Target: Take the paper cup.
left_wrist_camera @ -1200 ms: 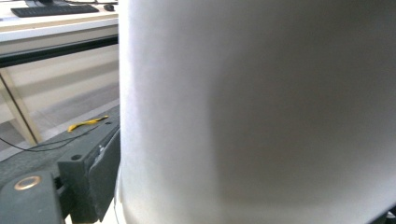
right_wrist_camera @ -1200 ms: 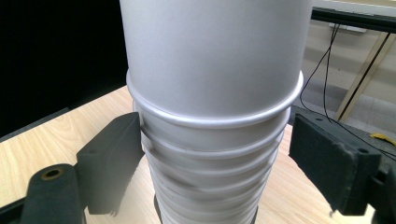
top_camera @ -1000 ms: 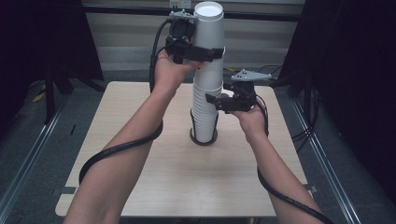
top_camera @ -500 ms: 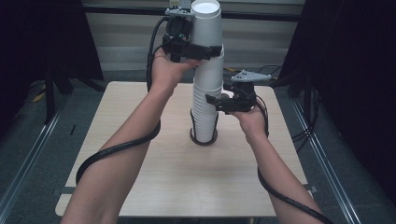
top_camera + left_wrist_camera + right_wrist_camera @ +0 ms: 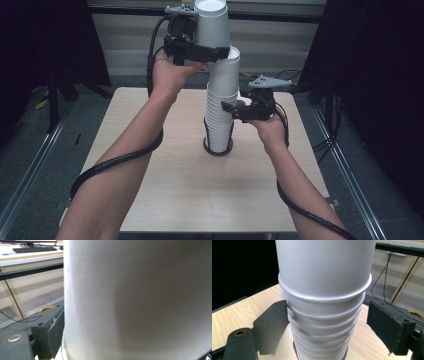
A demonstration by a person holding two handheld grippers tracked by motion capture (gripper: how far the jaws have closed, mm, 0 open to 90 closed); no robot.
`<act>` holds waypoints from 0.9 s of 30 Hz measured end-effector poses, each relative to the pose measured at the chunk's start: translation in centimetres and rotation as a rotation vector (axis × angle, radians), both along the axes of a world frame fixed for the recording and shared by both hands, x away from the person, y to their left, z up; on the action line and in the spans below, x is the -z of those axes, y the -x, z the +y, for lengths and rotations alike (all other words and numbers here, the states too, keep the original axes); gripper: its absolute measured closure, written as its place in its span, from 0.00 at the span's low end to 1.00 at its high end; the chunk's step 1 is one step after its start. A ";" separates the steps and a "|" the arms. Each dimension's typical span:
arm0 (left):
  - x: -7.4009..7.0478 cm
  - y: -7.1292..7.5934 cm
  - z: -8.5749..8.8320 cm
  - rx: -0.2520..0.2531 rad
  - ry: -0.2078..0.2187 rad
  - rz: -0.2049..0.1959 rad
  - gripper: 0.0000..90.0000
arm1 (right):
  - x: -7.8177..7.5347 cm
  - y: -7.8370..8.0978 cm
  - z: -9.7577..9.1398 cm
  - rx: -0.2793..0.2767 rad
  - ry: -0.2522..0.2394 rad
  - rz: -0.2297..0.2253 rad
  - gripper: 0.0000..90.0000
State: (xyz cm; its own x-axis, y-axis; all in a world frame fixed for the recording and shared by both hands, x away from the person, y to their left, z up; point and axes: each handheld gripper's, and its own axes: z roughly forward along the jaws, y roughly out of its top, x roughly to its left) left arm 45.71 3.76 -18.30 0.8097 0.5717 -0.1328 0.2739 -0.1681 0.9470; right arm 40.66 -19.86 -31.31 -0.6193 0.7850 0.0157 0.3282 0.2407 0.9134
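- Top cup (image 5: 211, 24): white paper cup, upside down, held up above and a little left of the stack's top, tilted slightly; its rim overlaps the stack's top in the high view, contact unclear.
- Stack of cups (image 5: 221, 105): tall column of nested white cups, upright at the tabletop's middle, its foot inside a dark ring (image 5: 218, 149).
- Left hand-held gripper (image 5: 200, 50): raised high at the far left of the stack, jaws clamped on the top cup's lower wall; in the left gripper view the cup wall (image 5: 137, 300) sits against the black jaw.
- Right hand-held gripper (image 5: 235, 111): level at mid-height on the stack's right side, jaws part open around the stack (image 5: 324, 302); left pad touches the rims, right pad stands off with a gap.
- Tabletop (image 5: 150, 190): light wood.
- Cables trail along both forearms.
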 end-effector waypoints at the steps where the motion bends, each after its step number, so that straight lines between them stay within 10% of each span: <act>1: 0.0 0.1 0.1 -0.004 0.007 0.000 0.11 | 0.0 0.0 0.0 0.000 -0.001 0.001 0.19; 27: 3.3 1.0 5.8 -0.024 -0.023 0.036 0.11 | 0.7 0.7 -0.6 -0.012 0.003 0.019 0.18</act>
State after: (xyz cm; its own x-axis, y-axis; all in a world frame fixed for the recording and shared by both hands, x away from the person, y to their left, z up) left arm 44.68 9.53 -21.64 0.7904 0.5944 -0.1482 0.3122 -0.1828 0.9322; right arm 39.96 -20.47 -32.05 -0.6285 0.7774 0.0256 0.3427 0.2473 0.9063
